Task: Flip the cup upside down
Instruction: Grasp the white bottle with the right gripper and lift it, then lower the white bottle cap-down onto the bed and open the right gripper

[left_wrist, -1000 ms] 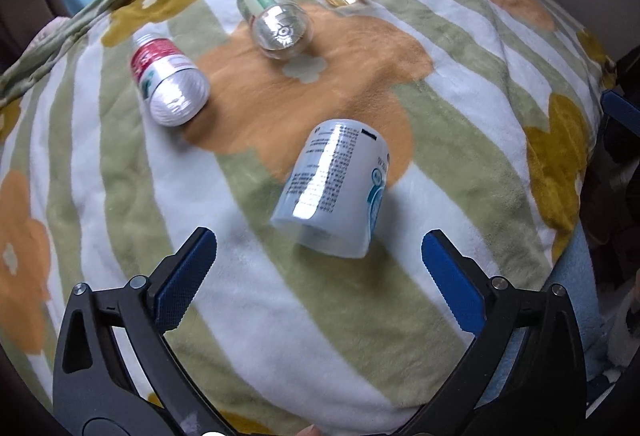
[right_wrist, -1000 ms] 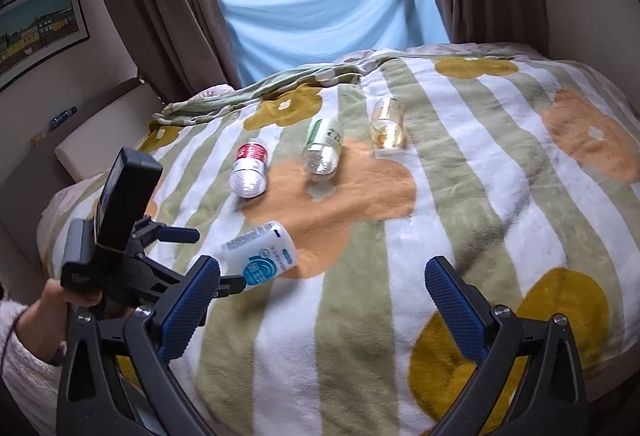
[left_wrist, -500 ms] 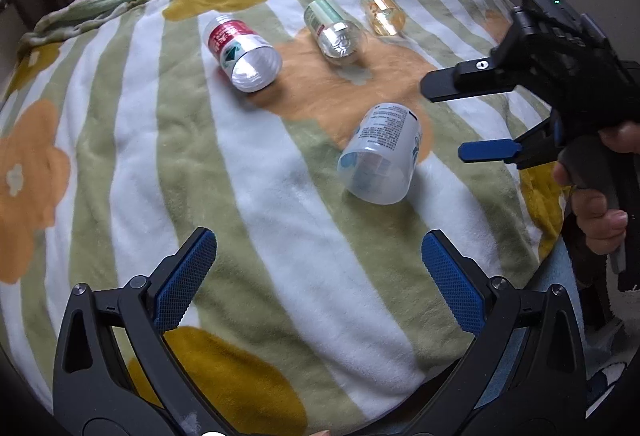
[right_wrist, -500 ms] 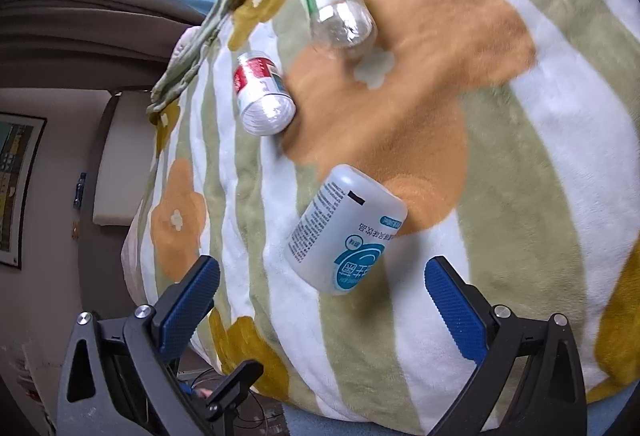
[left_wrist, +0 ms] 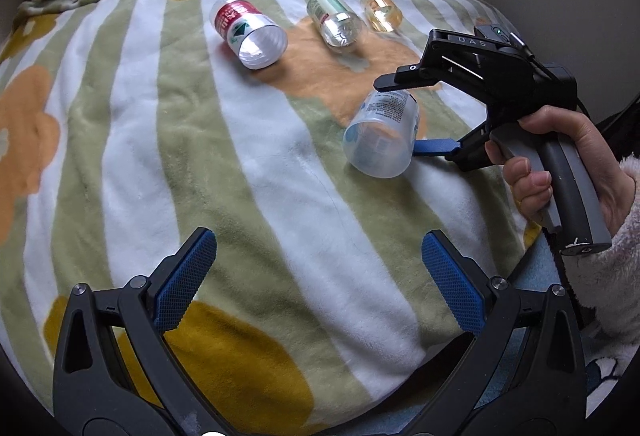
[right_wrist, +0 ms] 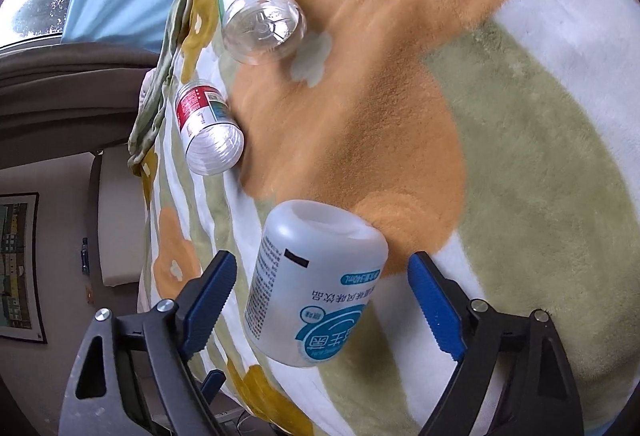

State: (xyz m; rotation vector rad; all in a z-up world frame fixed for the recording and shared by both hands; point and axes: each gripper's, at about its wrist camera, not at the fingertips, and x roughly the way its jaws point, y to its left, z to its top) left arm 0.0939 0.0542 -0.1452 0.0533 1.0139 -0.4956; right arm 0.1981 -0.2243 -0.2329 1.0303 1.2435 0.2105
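The left gripper (left_wrist: 318,274) hangs low at the near edge of the bed, its blue-padded jaws spread wide over bare striped green-and-white fleece blanket with orange and mustard flowers (left_wrist: 248,172), holding nothing. Beyond it, to the right, the translucent white plastic cup with blue label print (left_wrist: 382,138) lies tilted on its side on the blanket, open mouth towards the left camera. The right gripper (right_wrist: 320,300), gripped by a hand (left_wrist: 560,160) in a fuzzy pale sleeve, straddles the cup: its jaws are wide, one blue finger on each side of the cup's body, with a gap showing on both sides in the right wrist view, so no contact is visible. From the left view the far finger's pad is hidden behind the cup and only the lower blue pad shows.

Farther off lie a clear cup with a red label (left_wrist: 248,32), a clear cup with a green label (left_wrist: 336,20), and a small amber-tinted glass (left_wrist: 380,10), which the right view cuts off at its top edge. Whether these rest on their sides or merely lean is hard to tell.

Half a second ago the right gripper stood clear of the white cup; it has now come in around it, and the left gripper has drawn back a little.
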